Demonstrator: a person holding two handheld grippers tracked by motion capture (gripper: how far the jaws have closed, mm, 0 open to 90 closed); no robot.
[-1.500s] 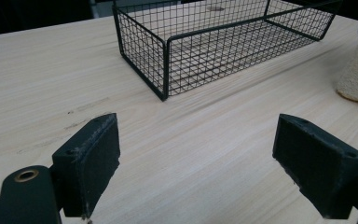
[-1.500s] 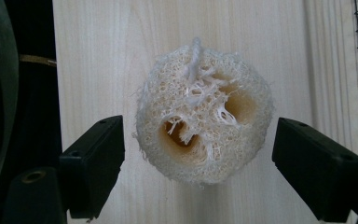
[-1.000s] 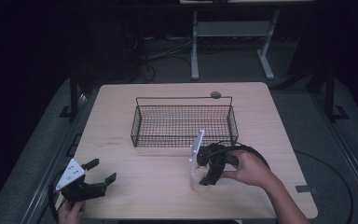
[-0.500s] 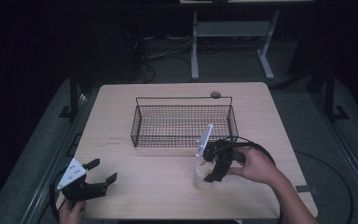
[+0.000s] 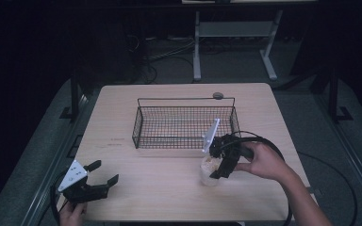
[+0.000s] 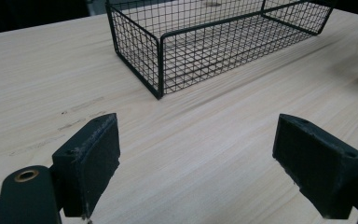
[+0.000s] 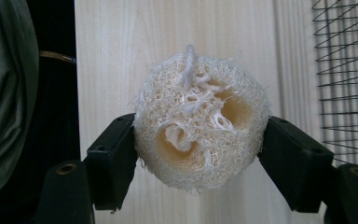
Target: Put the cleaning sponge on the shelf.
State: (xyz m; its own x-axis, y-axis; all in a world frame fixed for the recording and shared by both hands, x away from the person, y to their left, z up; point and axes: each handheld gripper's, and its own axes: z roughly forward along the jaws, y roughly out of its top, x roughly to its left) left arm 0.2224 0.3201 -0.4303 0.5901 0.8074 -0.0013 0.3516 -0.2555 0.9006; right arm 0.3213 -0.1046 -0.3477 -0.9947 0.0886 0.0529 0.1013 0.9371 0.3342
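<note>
Dark room; light wooden table (image 5: pixel 136 193); grey floor (image 5: pixel 311 99); white stand (image 5: pixel 231 33) behind, perhaps shelf frame; cables (image 5: pixel 165 52).

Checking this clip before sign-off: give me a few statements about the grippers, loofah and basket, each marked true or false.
1. The right gripper is shut on the loofah. True.
2. The loofah lies inside the basket. False: it is outside, in front of the basket's right end.
3. The left gripper is open with nothing between its pads. True.
4. The basket holds several items. False: only bare mesh is visible inside.
5. The left gripper grips the basket's rim. False: it sits apart from it.
</note>
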